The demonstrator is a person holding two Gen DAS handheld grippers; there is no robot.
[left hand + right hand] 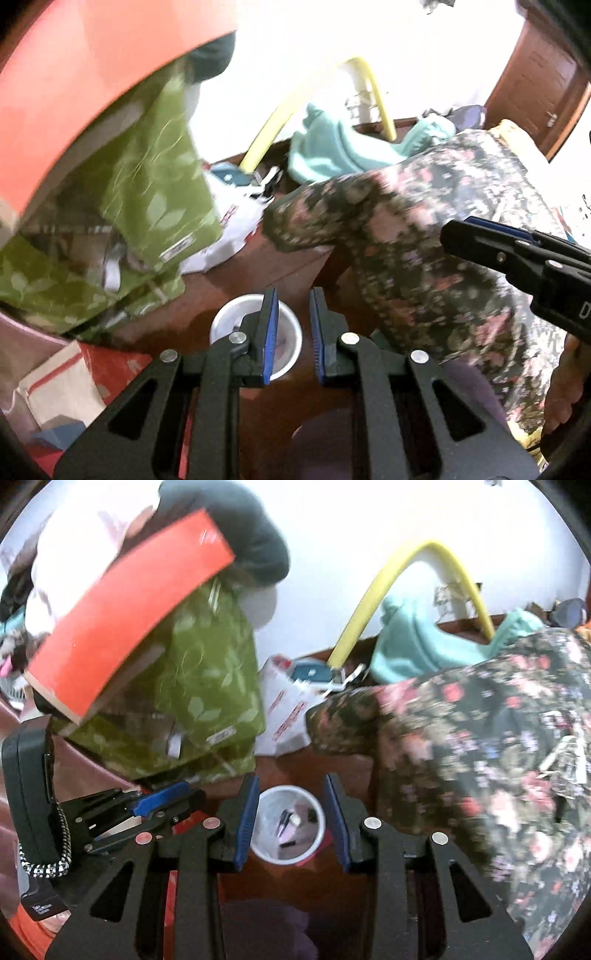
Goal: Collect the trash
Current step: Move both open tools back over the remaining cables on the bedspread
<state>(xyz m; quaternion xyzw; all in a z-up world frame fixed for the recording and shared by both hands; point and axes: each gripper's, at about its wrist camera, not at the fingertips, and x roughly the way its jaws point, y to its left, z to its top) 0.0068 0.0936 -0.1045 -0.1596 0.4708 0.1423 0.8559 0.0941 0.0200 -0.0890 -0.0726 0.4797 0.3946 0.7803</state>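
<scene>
Blue pads line the left gripper (292,334), and its fingers (271,332) stand a little apart with nothing between them. Seen past them, low down on the reddish-brown wooden floor (280,254), is a white cup (221,321), well below the tips and not touched by them.

The right gripper (291,818) has its two blue-padded fingers (248,818) parted wider, also empty. Looking down between them, the same white cup (271,801) sits on the floor with small bits of trash (291,825) inside it: something dark and thin, something pale; too blurred to name. The cup stands upright, mouth open to the camera.

In the right wrist view the left gripper (147,806) shows from the side at the left edge, beside a dark device with a braided cord (44,866).

Further out, a heap of green leaf-patterned cloth (207,686) hangs to the left, under a flat orange-red board (122,616) and a dark rounded cushion (240,531). To the right, a dark floral fabric (480,738) drapes down close to the cup. Between the green and the floral cloth lies a white plastic bag with red print (286,709). Behind it a yellow curved tube (373,605) arches against the white wall (332,517), with a mint-green garment (410,646) bunched at its foot. A brown wooden door (535,85) shows at the far right of the left wrist view.
</scene>
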